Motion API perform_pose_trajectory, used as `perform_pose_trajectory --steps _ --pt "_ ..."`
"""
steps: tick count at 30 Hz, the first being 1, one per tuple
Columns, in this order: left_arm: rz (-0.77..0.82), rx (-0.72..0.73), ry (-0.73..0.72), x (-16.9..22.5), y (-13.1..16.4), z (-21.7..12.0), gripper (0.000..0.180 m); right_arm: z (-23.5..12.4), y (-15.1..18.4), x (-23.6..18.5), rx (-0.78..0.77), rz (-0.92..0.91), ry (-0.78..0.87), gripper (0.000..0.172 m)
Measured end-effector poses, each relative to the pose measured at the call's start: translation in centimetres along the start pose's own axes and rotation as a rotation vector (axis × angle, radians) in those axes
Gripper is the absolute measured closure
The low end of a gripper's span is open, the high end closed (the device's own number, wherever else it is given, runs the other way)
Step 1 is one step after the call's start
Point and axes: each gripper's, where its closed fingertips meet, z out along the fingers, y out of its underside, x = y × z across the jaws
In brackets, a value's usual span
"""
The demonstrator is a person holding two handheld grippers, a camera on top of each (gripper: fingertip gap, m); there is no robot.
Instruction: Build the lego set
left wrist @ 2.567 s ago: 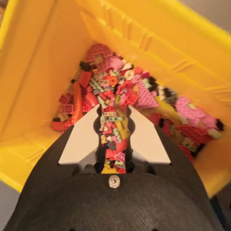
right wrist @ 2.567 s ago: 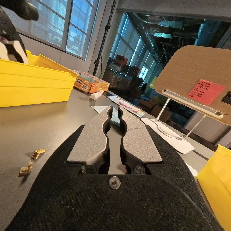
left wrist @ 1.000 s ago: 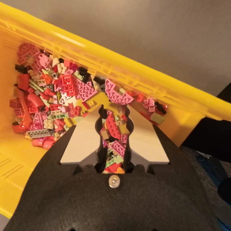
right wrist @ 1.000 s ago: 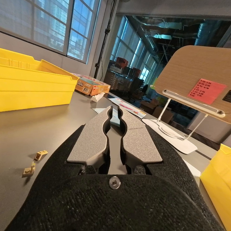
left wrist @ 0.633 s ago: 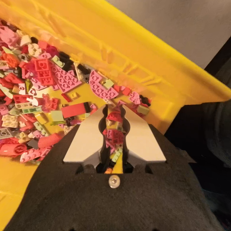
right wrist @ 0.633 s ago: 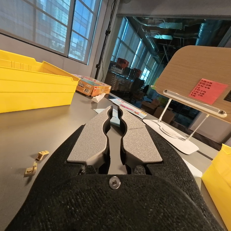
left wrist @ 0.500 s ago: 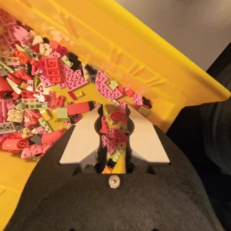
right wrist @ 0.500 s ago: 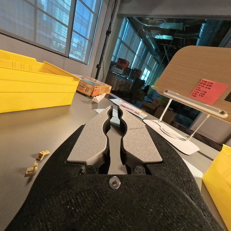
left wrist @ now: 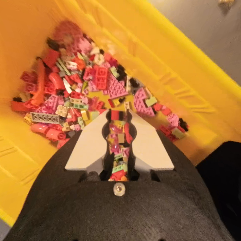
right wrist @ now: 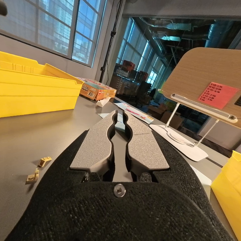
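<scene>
My left gripper [left wrist: 118, 112] is low inside a yellow bin [left wrist: 156, 45], over a pile of red, pink and pale green toy bricks [left wrist: 78, 91]. A flat red piece with a black end [left wrist: 115, 114] stands between its white fingertips [left wrist: 103, 117]. The view is blurred, but a sliver of space shows beside the right pad, so the jaws are open around the piece. My right gripper [right wrist: 119, 113] hovers low over the grey table [right wrist: 39, 136]. Its grey fingers [right wrist: 99, 136] stand a narrow slit apart with nothing between them. Two small tan pieces [right wrist: 45, 161] [right wrist: 32, 176] lie to its left.
In the right wrist view a yellow bin [right wrist: 36, 96] stands at the left, with an orange toy box [right wrist: 97, 91] behind it. Booklets [right wrist: 134, 113] lie ahead. A wooden board on a white stand [right wrist: 182, 147] is at the right. Another yellow bin [right wrist: 228, 189] is at the right edge. Across from one pair of fingers to the other is roughly 30 centimeters.
My left gripper swung across the bin. The red and black piece, which lay left of the tips, now stands between them, and the jaws have narrowed. The right gripper has barely moved.
</scene>
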Motion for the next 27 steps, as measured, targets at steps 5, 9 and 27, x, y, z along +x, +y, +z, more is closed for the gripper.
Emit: perform_pose_trajectory --steps 5,9,27 --pt "-0.028 0.120 0.103 -1.2 -3.6 -0.1 0.136 0.0 0.1 0.1 -0.004 0.001 0.004 0.166" --pt "0.141 0.117 0.096 -2.4 -5.2 2.1 0.106 0.0 0.2 0.1 -0.009 -0.001 0.005 0.166" --pt "0.303 -0.132 0.526 1.9 -1.3 0.8 0.112 -0.1 0.1 0.0 -0.008 0.002 -0.002 0.166"
